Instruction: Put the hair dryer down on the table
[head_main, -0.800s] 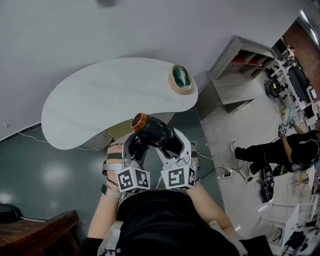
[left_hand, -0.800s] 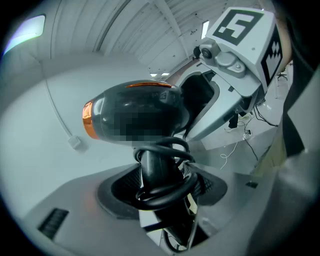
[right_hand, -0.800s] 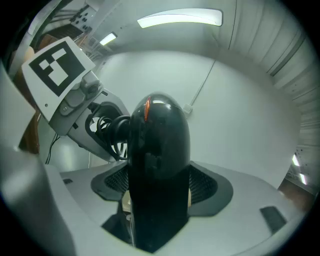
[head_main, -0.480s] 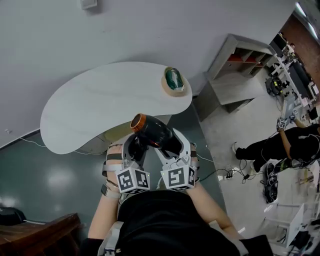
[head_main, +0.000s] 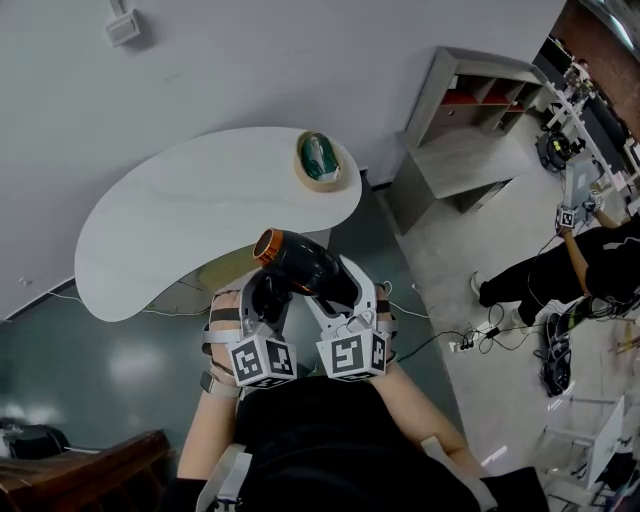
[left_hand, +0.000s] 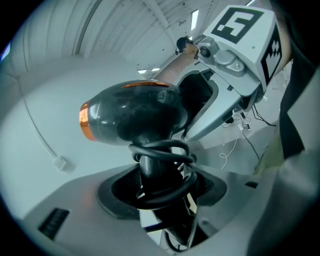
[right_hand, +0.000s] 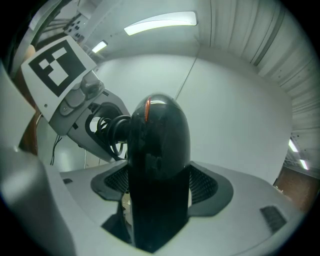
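Glossy black hair dryer with orange nozzle ring (head_main: 300, 266) is held in the air at the near edge of the white kidney-shaped worktop (head_main: 180, 215), not resting on it. Grip: left claw (left_hand: 161, 192) clenched on the cord-wrapped handle; right claw (right_hand: 157, 197) clenched on the dryer's body. Nozzle points toward the worktop. Tan tape roll (head_main: 304, 176) with a green object (head_main: 319, 157) in it sits at the worktop's right end.

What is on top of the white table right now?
Only a tan ring with a green thing in it, near the table's far right end. The hair dryer, held by the left hand-held gripper and right hand-held gripper, hides a bit of the near edge.
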